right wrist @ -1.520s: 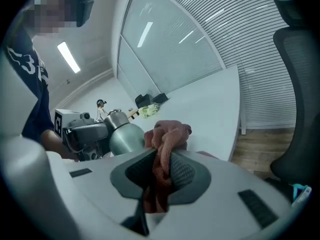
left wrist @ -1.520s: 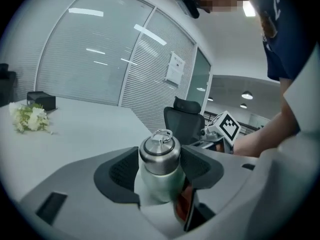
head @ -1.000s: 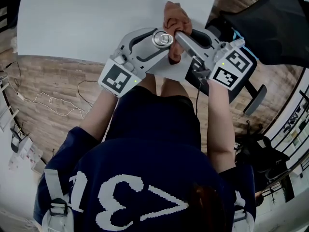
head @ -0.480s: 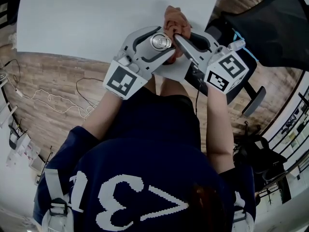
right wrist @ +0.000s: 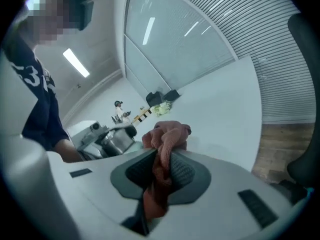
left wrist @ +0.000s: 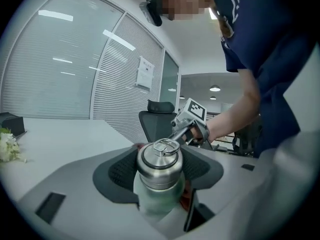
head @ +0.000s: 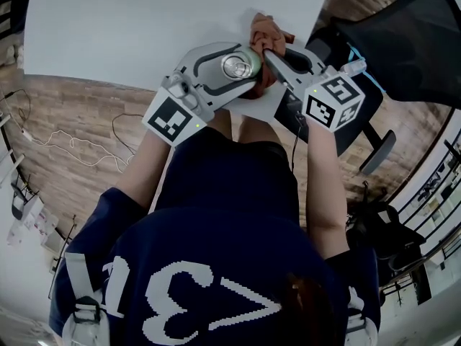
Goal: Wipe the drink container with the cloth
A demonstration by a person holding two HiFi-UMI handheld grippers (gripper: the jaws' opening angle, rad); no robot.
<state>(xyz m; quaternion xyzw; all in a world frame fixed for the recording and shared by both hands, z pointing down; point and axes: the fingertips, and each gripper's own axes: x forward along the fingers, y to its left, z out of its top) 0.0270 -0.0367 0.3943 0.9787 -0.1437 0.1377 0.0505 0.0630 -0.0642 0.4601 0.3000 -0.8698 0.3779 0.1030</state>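
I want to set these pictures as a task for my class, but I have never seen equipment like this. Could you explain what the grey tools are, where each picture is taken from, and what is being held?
There is no robot here. A person holds a two-jaw gripper in each hand. The head view comes from a camera on the person's head, looking down at a white table. The two gripper views come from a camera riding on each gripper, looking along its jaws. The left gripper is closed on a steel bottle with a ring on its lid. The right gripper is closed on a reddish cloth, held right beside the bottle. Small flowers are on the table, further off.
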